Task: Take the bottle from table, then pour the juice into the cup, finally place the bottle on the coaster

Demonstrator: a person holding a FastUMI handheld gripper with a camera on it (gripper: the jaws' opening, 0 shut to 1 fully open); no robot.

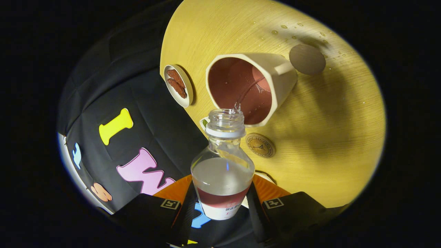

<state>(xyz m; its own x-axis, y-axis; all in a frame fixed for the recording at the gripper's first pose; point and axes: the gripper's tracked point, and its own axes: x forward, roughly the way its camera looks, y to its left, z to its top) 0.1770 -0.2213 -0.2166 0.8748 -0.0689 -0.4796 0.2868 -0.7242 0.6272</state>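
Note:
My gripper [222, 203] is shut on a clear plastic bottle [222, 165], both fingers pressing its labelled lower part. The bottle has no cap and is tilted, its open neck [225, 120] right at the rim of a cream cup [248, 86] with a reddish inside. A thin stream of clear liquid runs from the neck into the cup, where liquid has pooled. Clear liquid still fills the bottle's body. Beyond the cup lies a round grey-brown coaster [307, 59] on the wooden table [327, 137].
A small white dish [178, 85] with brown snacks sits at the table's edge beside the cup. A round tan disc with a printed emblem [260, 145] lies just beside the bottle's neck. Water drops dot the table near the coaster.

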